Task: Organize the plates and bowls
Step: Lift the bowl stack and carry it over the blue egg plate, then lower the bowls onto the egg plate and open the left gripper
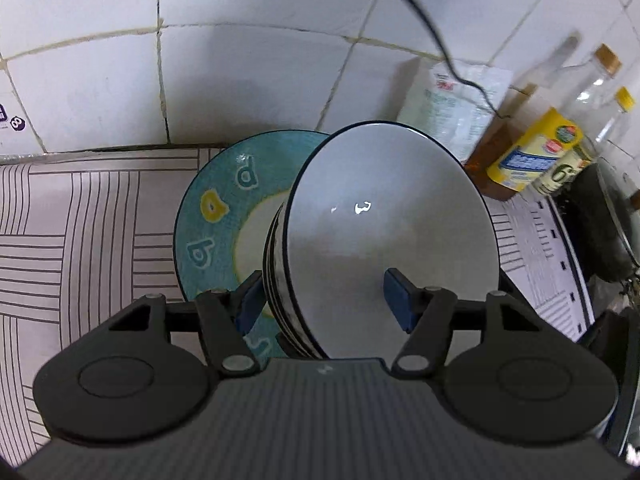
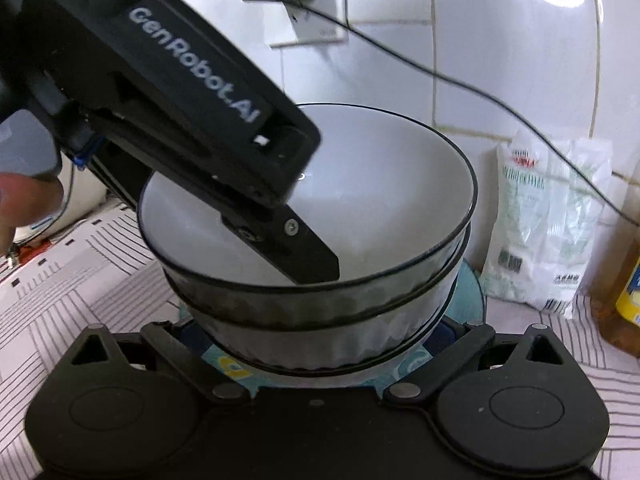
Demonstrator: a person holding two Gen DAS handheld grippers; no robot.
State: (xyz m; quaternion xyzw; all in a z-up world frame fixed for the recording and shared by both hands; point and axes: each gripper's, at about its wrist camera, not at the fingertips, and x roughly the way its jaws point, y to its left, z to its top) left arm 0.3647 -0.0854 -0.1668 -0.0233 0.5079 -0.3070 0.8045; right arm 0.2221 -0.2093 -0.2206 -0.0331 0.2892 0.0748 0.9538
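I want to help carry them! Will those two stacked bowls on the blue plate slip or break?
Probably fragile: the stacked bowls look like glazed ceramic, so a knock could chip them. Their shiny surface may be slippery. Resting on the teal plate, they might slide if it tilts.

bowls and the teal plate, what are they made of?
Bowls: likely glazed ceramic; glossy white inside with a sharp glint, dark rim line, ribbed outer wall. Melamine can't be excluded. Teal plate: probably glazed ceramic too; printed pattern, smooth cream centre, duller sheen.
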